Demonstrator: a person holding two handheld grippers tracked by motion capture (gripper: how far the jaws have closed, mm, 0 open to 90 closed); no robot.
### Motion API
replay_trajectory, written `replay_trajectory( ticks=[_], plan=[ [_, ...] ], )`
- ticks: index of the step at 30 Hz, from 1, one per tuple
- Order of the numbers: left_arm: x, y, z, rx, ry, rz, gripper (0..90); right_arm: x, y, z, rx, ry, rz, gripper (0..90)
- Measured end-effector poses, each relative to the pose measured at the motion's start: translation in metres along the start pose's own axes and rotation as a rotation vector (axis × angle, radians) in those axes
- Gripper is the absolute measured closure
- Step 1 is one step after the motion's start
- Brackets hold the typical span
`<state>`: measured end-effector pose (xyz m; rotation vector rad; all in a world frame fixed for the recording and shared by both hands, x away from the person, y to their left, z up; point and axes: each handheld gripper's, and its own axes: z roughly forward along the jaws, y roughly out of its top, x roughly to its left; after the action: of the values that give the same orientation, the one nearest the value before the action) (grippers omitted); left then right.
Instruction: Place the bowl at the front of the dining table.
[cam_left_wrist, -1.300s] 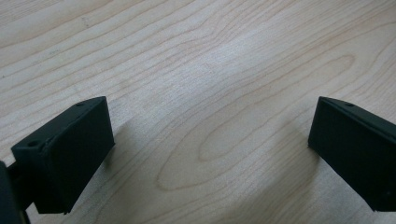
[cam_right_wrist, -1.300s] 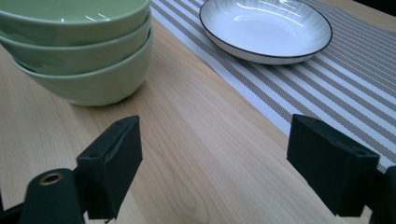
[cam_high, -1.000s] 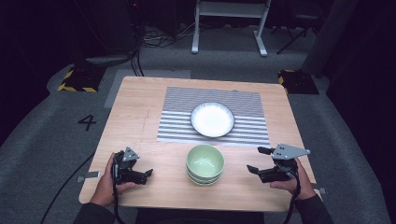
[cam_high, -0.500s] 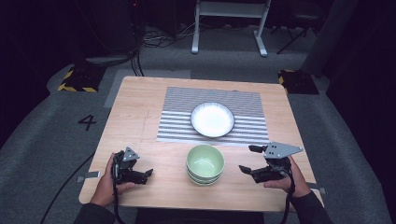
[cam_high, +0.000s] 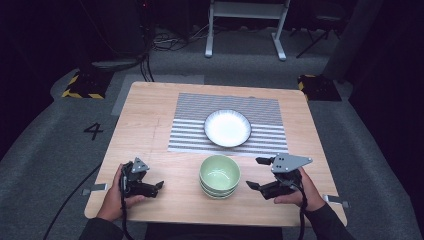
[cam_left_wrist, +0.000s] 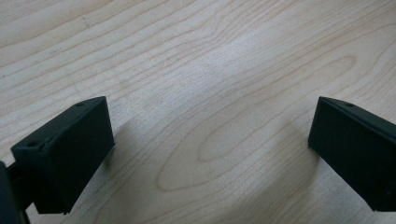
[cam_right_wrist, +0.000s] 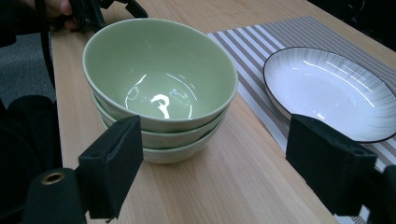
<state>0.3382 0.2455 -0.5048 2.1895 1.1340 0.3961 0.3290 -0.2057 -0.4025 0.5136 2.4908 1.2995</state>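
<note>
Light wooden table (cam_high: 150, 125), striped grey-white mat (cam_high: 190, 125) centre frame w/ white ceramic plate (cam_high: 227, 128). Stack of 3 glossy green ceramic bowls (cam_high: 220, 176) lower centre. Right gripper (cam_high: 256, 173) jaws apart, near stack; risk: glazed rim slips or lower bowls drag along. Left gripper (cam_high: 159, 184) jaws apart, lower left, empty.

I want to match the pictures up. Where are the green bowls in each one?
High view: bowls sit bottom centre, between the grippers.
Left gripper view: wooden table, no bowls.
Right gripper view: bowls upper left, stacked.
Shared landmark: white plate on the striped mat.
</note>
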Motion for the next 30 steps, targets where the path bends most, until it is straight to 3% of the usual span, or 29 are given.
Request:
replay_trajectory(
  ticks=[30],
  plan=[
    [0.0,0.0,0.0,0.001,0.0,-0.001,0.1,0.025,0.017,0.023,0.034,0.102,-0.084,18.9]
  ],
)
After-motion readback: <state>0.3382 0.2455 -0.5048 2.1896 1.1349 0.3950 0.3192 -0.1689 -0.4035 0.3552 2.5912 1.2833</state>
